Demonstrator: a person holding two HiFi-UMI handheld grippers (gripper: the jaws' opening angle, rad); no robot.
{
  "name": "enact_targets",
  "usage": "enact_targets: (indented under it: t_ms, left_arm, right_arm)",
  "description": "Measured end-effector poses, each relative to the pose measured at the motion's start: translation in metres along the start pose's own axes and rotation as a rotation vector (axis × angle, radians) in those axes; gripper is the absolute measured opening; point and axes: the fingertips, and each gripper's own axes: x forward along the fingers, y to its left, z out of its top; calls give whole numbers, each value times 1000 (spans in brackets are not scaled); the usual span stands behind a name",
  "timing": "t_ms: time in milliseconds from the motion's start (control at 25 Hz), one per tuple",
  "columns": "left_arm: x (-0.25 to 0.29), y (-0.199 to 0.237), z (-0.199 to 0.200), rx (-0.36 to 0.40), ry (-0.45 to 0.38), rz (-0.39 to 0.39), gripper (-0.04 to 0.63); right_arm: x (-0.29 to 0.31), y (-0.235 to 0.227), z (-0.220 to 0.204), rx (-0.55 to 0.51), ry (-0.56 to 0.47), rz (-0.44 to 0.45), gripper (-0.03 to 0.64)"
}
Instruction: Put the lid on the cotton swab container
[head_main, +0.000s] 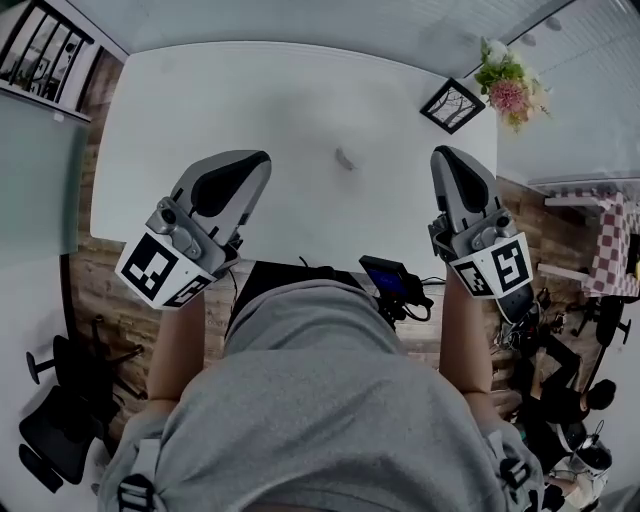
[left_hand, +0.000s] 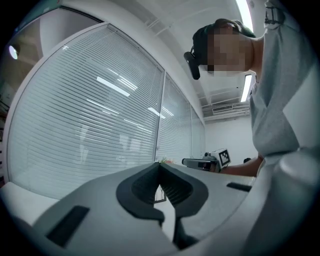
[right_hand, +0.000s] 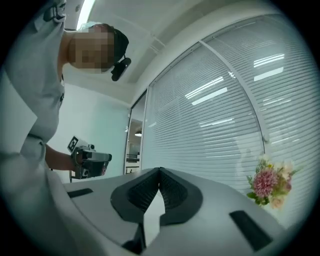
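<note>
A small pale object lies on the white table, too small and faint to tell whether it is the cotton swab container, its lid or neither. It sits well apart from both grippers, roughly between their tips and a little ahead of them. The left gripper is held above the table's near edge with its jaws closed tip to tip and nothing between them, as the left gripper view shows against the window blinds. The right gripper is likewise closed and empty, with its tips meeting. Beyond it, at the table's far right corner, stand a black picture frame and a bunch of flowers.
</note>
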Motion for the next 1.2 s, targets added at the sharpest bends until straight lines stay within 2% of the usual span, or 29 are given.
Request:
enact_targets:
  t_ms: [200, 360, 1200]
  left_arm:
    - [4, 3, 1, 13, -6, 13, 3]
    - [5, 4, 0, 8, -7, 3, 3]
    - [-2, 22, -2, 9, -7, 19, 3]
  right_arm:
    - [-10, 5, 33, -41, -70, -53, 25]
    - [-9, 9, 43, -52, -87, -63, 25]
    - [-5, 16, 36, -29, -68, -71, 25]
